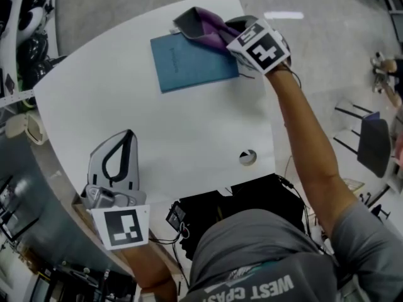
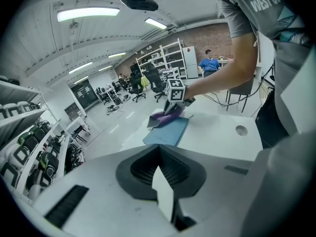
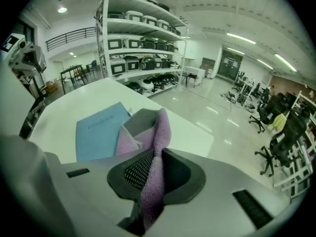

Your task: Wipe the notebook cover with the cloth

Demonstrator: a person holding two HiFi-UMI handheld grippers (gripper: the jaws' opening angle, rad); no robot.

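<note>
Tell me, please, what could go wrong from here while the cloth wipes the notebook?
1. The notebook lies loose near the table's far edge, and the left tool rests well away, so a stroke may push it off.
2. The right tool pinches only a fold of the cloth, which may slip out under drag.

You are in a large lab-like workspace: tall shelving racks point(image 3: 143, 38) holding bins point(image 3: 134, 17), rolling office chairs point(image 3: 289, 132), strip ceiling lights point(image 2: 89, 15).
</note>
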